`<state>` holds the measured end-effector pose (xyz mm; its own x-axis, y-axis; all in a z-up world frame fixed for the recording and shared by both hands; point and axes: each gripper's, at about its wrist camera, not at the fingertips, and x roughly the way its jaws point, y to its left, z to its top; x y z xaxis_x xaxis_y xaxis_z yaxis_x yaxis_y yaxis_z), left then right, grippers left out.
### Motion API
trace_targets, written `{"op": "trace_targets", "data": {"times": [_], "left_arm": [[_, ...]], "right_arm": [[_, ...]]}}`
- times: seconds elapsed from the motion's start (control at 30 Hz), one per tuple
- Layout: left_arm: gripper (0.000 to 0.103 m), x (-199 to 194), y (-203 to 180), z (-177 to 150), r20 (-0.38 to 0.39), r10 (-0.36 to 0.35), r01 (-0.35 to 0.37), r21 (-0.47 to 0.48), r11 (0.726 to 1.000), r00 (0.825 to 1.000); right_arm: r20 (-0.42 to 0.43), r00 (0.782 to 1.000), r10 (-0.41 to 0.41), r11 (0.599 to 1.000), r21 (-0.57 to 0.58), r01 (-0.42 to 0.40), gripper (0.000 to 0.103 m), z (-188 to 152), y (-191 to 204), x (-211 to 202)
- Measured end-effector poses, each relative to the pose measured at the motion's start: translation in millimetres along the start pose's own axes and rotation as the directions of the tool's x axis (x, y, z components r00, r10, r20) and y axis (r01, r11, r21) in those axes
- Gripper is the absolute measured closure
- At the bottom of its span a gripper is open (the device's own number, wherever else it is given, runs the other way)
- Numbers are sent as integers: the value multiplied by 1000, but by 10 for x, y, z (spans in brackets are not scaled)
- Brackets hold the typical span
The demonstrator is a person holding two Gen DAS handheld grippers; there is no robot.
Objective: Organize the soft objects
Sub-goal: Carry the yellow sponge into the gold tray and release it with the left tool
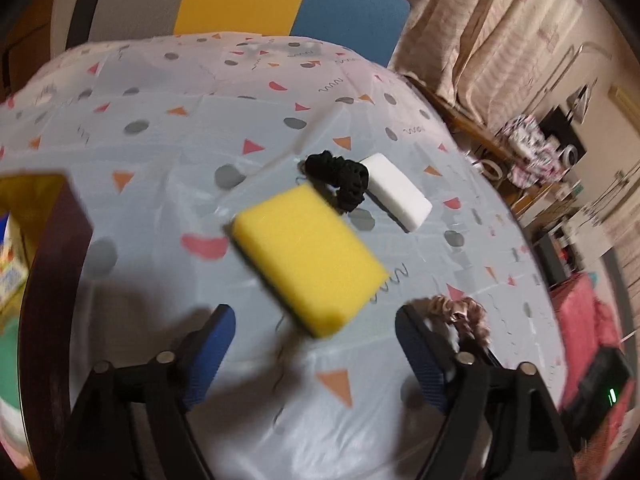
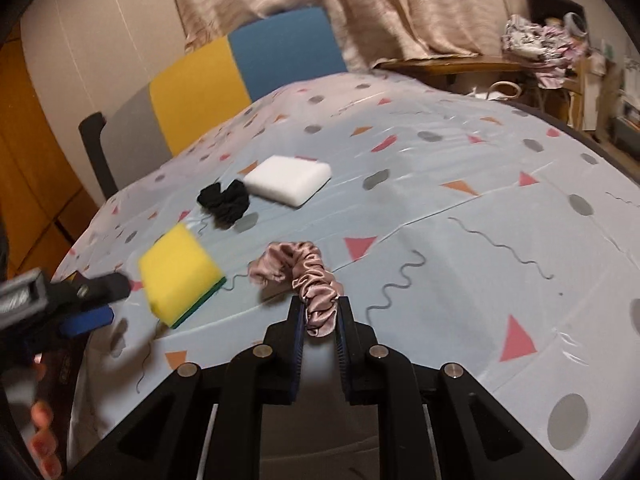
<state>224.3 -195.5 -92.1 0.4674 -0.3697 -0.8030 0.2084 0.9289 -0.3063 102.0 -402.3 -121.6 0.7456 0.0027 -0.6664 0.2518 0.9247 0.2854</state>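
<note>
Pale curtains (image 2: 400, 8) hang behind a desk (image 2: 480, 184) covered with a light blue cloth printed with triangles, dots and squiggles; a chair with grey, yellow and blue panels (image 2: 224, 76) stands at its far side. Taking the yellow sponge (image 1: 308, 258) as landmark: it appears blurred, just ahead of the left tongs (image 1: 316, 336), which stand wide apart with nothing between their blue pads. Beyond the sponge lies a black scrunchie (image 1: 340, 180), touching or nearly touching a white sponge (image 1: 398, 190) on its far side. To the right of the yellow sponge, the right tongs (image 2: 320, 320) are clamped on a pink satin scrunchie (image 2: 308, 280), whose free loop curls back toward the sponge.
</note>
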Motion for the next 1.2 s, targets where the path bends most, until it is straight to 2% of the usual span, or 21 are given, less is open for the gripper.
{"op": "trace_targets", "data": {"times": [0.1,0.17,0.27,0.3,0.4,0.47,0.53,0.57,0.77,0.83,0.9,1.0,1.03,1.07,1.1,1.13,1.2], "left_arm": [[19,155,-213,182,1,48,-48,53,997,999],[19,309,-334,284,-27,103,-100,90,991,994],[17,491,-370,384,-44,159,-154,101,983,986],[14,548,-376,410,-43,175,-169,109,980,984],[11,674,-457,436,-35,252,-241,194,951,967],[11,711,-516,384,-32,269,-250,279,927,962],[18,714,-541,299,-7,301,-280,348,895,954],[26,687,-537,247,21,314,-298,377,877,949],[43,397,-379,87,53,197,-203,375,905,979],[56,291,-359,58,64,158,-171,358,918,985],[63,147,-307,21,77,119,-137,323,937,990],[63,89,-244,-27,52,77,-90,299,950,996],[60,106,-222,-43,35,67,-75,300,951,997],[56,137,-202,-51,30,88,-93,304,948,996],[46,181,-181,-34,34,116,-121,302,946,993],[29,192,-175,-29,40,129,-135,300,944,991],[10,222,-177,9,31,121,-125,294,948,992]], "right_arm": [[19,1000,-15,999,-36,16,88,-4,92,10],[26,1000,-17,998,-67,18,88,-13,164,30],[36,999,-25,995,-96,28,88,-33,216,30],[38,999,-27,995,-98,31,88,-38,222,30],[39,999,-38,996,-85,41,88,-58,186,19],[35,999,-40,997,-70,42,88,-72,161,20],[31,999,-41,997,-56,43,88,-72,132,31],[28,999,-44,998,-48,45,88,-71,116,38],[24,998,-53,998,-23,54,88,-77,69,49],[22,998,-62,998,-23,62,88,-75,74,56],[24,998,-65,997,-26,66,88,-71,80,56],[26,997,-75,997,-28,75,88,-71,86,56],[24,997,-79,996,-29,79,88,-72,88,58],[24,996,-83,996,-31,83,88,-72,91,61],[24,996,-86,996,-32,87,88,-73,95,61],[25,996,-88,995,-33,89,88,-75,101,58],[27,996,-90,995,-34,91,87,-76,108,53]]}}
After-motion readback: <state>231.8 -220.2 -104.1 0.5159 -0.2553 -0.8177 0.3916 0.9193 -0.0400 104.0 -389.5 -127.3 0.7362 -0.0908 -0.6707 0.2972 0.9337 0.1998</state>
